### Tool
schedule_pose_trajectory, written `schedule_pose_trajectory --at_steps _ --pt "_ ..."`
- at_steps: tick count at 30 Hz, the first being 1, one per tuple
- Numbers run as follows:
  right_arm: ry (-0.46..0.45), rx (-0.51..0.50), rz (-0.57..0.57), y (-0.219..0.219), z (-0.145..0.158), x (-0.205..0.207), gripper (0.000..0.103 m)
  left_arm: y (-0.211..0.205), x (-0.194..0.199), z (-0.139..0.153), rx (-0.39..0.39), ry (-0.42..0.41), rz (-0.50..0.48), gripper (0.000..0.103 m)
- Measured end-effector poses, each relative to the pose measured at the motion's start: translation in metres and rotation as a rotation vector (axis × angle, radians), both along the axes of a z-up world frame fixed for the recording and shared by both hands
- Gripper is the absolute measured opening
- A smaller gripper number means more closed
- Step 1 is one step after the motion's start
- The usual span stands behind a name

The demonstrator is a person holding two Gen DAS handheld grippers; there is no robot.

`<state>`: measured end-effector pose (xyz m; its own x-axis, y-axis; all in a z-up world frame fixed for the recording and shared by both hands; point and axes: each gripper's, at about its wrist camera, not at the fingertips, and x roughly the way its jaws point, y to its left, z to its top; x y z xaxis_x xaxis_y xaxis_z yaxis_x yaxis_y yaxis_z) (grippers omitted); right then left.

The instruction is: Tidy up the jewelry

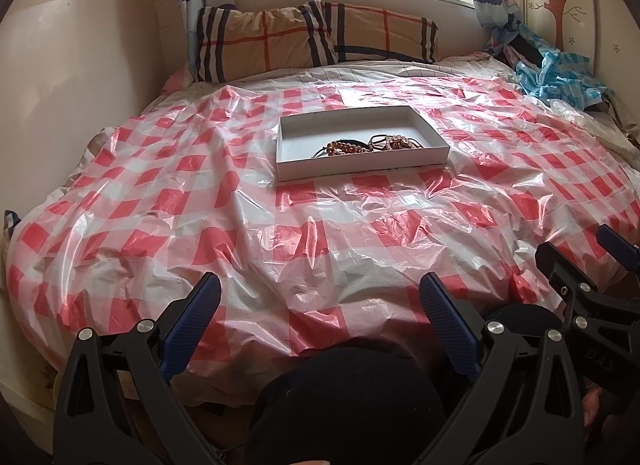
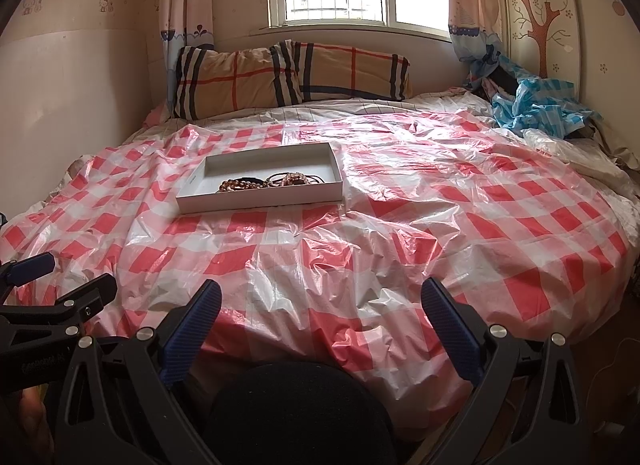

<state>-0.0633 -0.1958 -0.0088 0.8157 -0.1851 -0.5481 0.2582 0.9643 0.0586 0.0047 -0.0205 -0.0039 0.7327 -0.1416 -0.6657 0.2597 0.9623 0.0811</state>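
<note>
A shallow white box (image 1: 298, 171) (image 2: 192, 201) lies on the bed's red-and-white checked plastic sheet (image 1: 320, 233) (image 2: 360, 233). Inside it, along the near wall, lie brown beaded bracelets (image 1: 348, 147) (image 2: 240, 184) and paler beaded pieces with black cords (image 1: 400, 141) (image 2: 294, 178). My left gripper (image 1: 320, 297) is open and empty, held over the bed's near edge, well short of the box. My right gripper (image 2: 320, 301) is open and empty, also at the near edge, with the box far ahead to its left. Each gripper shows at the other view's side: the right one (image 1: 592, 265), the left one (image 2: 60, 277).
Two plaid pillows (image 1: 316, 39) (image 2: 288, 73) lean against the wall under the window. A crumpled blue-checked plastic sheet (image 1: 556, 73) (image 2: 536, 105) is heaped at the far right corner. A wall runs along the bed's left side. A dark rounded object (image 1: 348, 397) (image 2: 296, 409) sits below the fingers.
</note>
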Motion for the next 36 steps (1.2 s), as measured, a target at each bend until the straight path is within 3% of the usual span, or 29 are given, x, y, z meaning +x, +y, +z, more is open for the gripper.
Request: schedule_pose_trajectory --at_steps 30,36 --pt "0.001 0.000 -0.001 0.000 0.000 0.000 0.096 0.002 0.011 -0.010 -0.016 0.058 -0.001 0.095" --pt "0.003 -0.008 -0.001 0.001 -0.003 0.003 0.096 0.010 0.010 -0.009 -0.079 0.065 0.004 0.095"
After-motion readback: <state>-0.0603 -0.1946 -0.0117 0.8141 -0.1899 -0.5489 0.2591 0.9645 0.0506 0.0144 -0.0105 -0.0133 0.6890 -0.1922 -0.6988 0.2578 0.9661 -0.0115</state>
